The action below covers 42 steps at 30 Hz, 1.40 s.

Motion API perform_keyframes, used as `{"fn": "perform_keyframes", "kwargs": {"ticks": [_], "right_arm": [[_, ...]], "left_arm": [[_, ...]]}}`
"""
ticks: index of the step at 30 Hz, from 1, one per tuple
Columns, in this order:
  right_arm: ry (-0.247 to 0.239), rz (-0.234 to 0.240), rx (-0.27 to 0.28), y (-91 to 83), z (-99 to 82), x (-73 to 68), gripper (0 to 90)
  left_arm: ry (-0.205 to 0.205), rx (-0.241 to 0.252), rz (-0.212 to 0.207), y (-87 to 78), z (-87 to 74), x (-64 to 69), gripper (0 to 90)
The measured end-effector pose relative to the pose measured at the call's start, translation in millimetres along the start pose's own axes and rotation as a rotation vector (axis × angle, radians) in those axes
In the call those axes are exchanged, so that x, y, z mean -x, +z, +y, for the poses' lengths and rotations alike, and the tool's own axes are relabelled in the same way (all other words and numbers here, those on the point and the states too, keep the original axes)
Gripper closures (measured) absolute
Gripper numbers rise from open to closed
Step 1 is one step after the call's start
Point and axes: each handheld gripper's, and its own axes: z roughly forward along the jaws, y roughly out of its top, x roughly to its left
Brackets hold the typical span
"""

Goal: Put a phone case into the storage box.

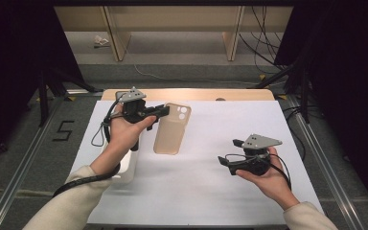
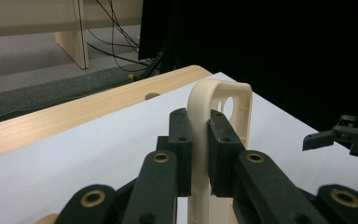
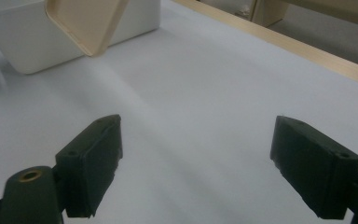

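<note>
White sheeting covers the broad tabletop [image 1: 206, 187], with a strip of pale wood [image 1: 239, 94] left bare along the far edge. Next in size, a white rectangular plastic bin [image 1: 128, 168] sits near the left edge of the sheet, partly under the person's left forearm; in the right gripper view [image 3: 37, 42] it stands at the upper left behind the case's lower corner.

Smaller again, a beige, translucent phone case with a rounded camera cut-out [image 1: 171, 129] is lifted off the table just right of the bin, its cut-out end pointing away from the person. It is held by the left gripper [image 1: 165, 110], whose two black jaws pinch one long side wall of the case near the cut-out end; the left gripper view shows the case [image 2: 219, 100] standing up on edge between the pads [image 2: 181, 140], which press on it from both sides.

Well apart to the right, the right gripper [image 1: 227, 153] hovers over bare sheet in the person's right hand [image 1: 270, 179], aimed left toward the case. Its jaws stand spread wide with nothing between them.
</note>
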Motion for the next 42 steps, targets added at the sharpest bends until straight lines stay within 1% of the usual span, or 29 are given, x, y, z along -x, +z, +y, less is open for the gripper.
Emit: {"fn": "perform_keyframes", "kwargs": {"ticks": [16, 25, 29, 33, 42], "right_arm": [[0.015, -0.031, -0.003, -5.0, -4.2, 4.4, 17.4], [0.015, -0.033, -0.006, -4.7, -5.0, 5.0, 17.0], [0.017, -0.034, -0.007, -4.8, -5.1, 5.2, 16.9], [0.020, -0.036, -0.006, -5.1, -5.2, 5.5, 17.0], [0.020, -0.039, -0.005, -5.3, -5.2, 5.5, 16.9]], "left_arm": [[-0.013, 0.023, 0.024, -19.2, 4.0, -14.2, 81.5], [-0.011, 0.028, 0.039, -27.0, 8.7, -22.3, 81.5], [-0.021, 0.040, 0.043, -30.3, 11.2, -25.8, 81.5], [-0.019, 0.043, 0.048, -32.9, 12.9, -28.1, 81.5], [-0.026, 0.051, 0.066, -39.5, 15.2, -36.6, 81.5]]}}
